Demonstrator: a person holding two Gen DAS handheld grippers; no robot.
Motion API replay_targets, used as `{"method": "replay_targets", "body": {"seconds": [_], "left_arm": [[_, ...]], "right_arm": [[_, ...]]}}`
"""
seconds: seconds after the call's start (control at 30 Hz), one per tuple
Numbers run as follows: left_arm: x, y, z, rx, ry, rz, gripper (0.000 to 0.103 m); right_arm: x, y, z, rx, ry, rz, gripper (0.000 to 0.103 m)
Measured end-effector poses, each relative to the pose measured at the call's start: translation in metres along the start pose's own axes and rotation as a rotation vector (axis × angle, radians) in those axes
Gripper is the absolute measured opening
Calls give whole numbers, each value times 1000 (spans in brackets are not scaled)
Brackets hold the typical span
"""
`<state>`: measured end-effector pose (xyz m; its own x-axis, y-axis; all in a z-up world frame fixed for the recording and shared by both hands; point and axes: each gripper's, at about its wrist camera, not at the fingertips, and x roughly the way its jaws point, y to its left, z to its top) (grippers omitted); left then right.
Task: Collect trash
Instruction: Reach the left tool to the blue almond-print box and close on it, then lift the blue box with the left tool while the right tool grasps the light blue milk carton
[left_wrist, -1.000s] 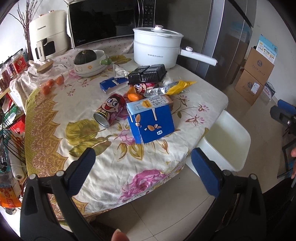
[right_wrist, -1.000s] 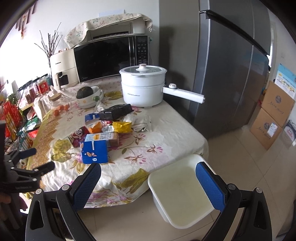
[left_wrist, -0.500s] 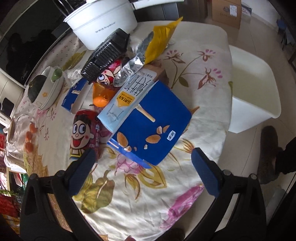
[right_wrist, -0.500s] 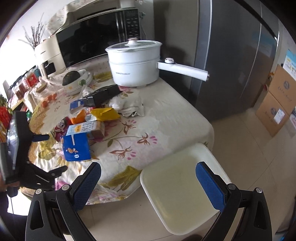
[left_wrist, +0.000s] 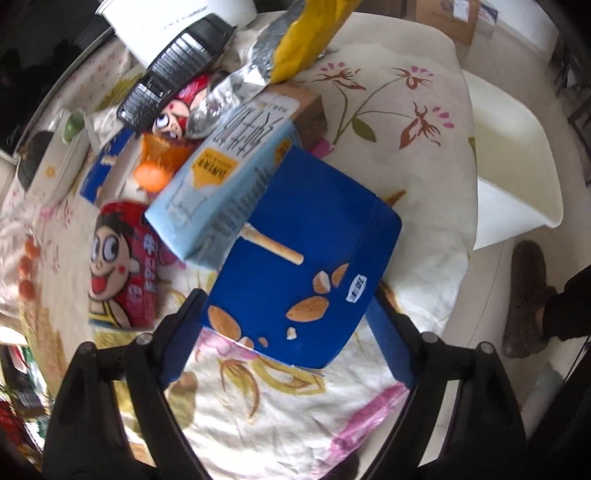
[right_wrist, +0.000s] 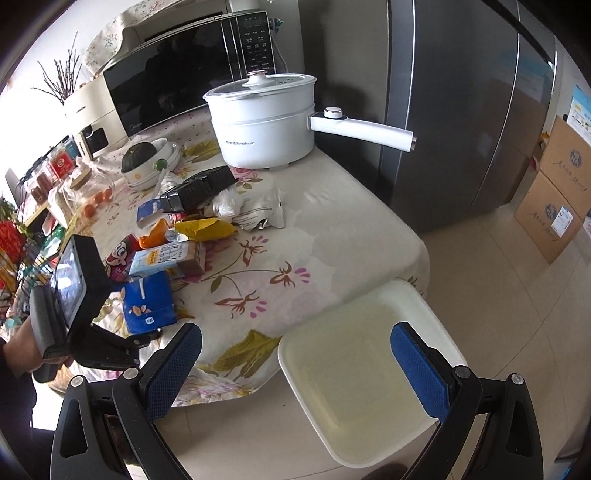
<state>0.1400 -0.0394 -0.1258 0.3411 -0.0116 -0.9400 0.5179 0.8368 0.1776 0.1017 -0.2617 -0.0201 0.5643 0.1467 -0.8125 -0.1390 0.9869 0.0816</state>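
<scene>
1. My left gripper (left_wrist: 286, 325) straddles the blue almond snack box (left_wrist: 306, 280) on the desk (left_wrist: 399, 122); its jaws have just been closing around it, not clearly gripping.
2. My right gripper (right_wrist: 295, 369) hangs released above the white bin (right_wrist: 365, 369).

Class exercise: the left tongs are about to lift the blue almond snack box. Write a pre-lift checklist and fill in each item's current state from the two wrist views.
1. Blue almond snack box sits between the left tongs, whose jaws have just been closing: ok.
2. Pads pressing firmly on both box sides: cannot tell.
3. Box free of load: not ok, pale blue carton leans on it.
4. White bin open beside the table: ok.
5. Right tongs empty: ok.
</scene>
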Motion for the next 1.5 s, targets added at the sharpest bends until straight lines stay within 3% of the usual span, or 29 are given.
{"method": "replay_targets", "body": {"seconds": [0.23, 0.43, 0.73, 0.9, 1.03, 1.13, 1.3, 1.5], "left_arm": [[-11, 13, -26, -217, -2, -98, 81], [-52, 33, -52, -402, -66, -164, 80], [-92, 75, -98, -567, -170, -102, 80], [-90, 108, -117, -650, -174, -105, 80], [-98, 123, -130, -683, -197, -115, 80], [-101, 134, -138, -713, -213, -130, 80], [-92, 152, -153, -817, -205, -189, 81], [-92, 154, -153, -811, -203, -194, 81]], "right_arm": [[7, 3, -2, -2, 28, -12, 103], [18, 12, 0, 4, 70, 5, 103], [41, 74, 7, -48, 86, 61, 103], [52, 128, 16, -228, 83, 170, 103], [63, 174, 31, -526, 103, 263, 102], [81, 204, 37, -720, 136, 257, 96], [123, 233, 38, -861, 219, 214, 75], [169, 248, 41, -996, 277, 115, 74]]}}
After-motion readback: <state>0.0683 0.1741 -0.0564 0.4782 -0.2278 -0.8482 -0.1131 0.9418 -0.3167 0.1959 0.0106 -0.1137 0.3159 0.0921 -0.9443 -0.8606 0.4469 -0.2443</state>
